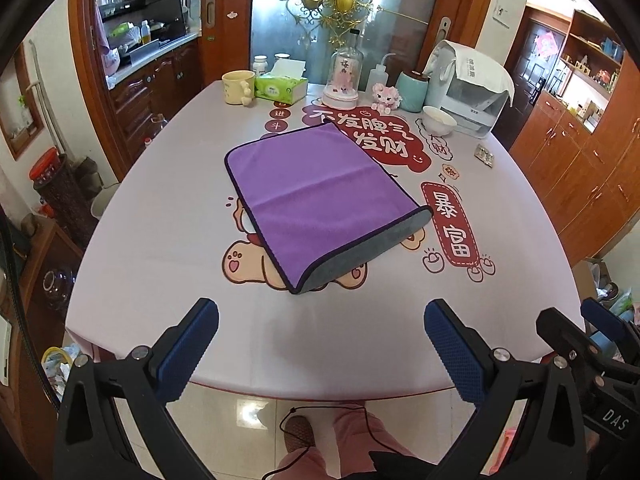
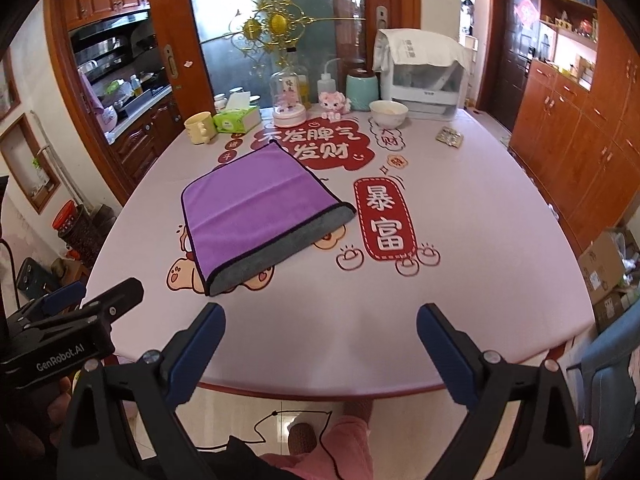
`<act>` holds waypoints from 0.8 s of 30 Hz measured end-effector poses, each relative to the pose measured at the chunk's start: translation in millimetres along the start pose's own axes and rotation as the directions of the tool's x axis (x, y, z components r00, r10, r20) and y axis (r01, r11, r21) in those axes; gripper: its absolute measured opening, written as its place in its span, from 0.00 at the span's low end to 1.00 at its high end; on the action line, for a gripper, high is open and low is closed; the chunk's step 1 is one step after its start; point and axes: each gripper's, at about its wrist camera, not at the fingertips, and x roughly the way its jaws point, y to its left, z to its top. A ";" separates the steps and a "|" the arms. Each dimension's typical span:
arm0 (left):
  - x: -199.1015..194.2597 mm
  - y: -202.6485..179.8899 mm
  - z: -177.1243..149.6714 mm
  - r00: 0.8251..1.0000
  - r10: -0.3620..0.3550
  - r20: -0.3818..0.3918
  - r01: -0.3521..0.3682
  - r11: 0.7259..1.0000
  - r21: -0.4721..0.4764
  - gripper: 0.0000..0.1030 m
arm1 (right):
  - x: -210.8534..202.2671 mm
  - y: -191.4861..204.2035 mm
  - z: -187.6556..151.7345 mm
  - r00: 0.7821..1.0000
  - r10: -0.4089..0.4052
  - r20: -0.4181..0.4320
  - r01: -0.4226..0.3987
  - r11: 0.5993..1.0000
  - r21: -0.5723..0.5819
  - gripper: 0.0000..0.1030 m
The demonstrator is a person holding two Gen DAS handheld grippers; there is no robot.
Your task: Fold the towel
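A purple towel (image 1: 316,196) with a grey underside lies folded once on the pink printed tablecloth (image 1: 160,264); its grey folded edge faces me at the near right. It also shows in the right wrist view (image 2: 256,212). My left gripper (image 1: 320,344) is open and empty, held back above the table's near edge, short of the towel. My right gripper (image 2: 318,352) is open and empty, also near the front edge, to the right of the towel. The right gripper shows at the right border of the left wrist view (image 1: 592,340), and the left gripper at the left border of the right wrist view (image 2: 80,308).
Along the far edge stand a yellow mug (image 1: 238,87), a tissue box (image 1: 281,87), a glass dome ornament (image 1: 341,80), a teal jar (image 1: 412,90), a white bowl (image 1: 439,120) and a covered appliance (image 1: 472,92). A blister pack (image 1: 484,156) lies at the right. Wooden cabinets stand on both sides.
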 end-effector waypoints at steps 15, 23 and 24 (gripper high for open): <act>54.2 -21.6 31.4 1.000 0.008 0.014 -0.007 0.997 -0.083 0.99 | 75.3 -27.2 61.9 0.991 0.129 -0.019 -0.130 0.975 -0.178 0.82; 102.3 -19.3 40.3 0.998 0.056 0.012 -0.054 0.988 -0.144 0.99 | 130.0 -38.9 90.5 0.988 0.151 -0.033 -0.154 0.937 -0.312 0.78; 106.2 -18.7 40.1 0.998 0.065 0.010 -0.063 0.987 -0.146 0.99 | 135.8 -40.3 92.8 0.988 0.152 -0.034 -0.154 0.933 -0.324 0.78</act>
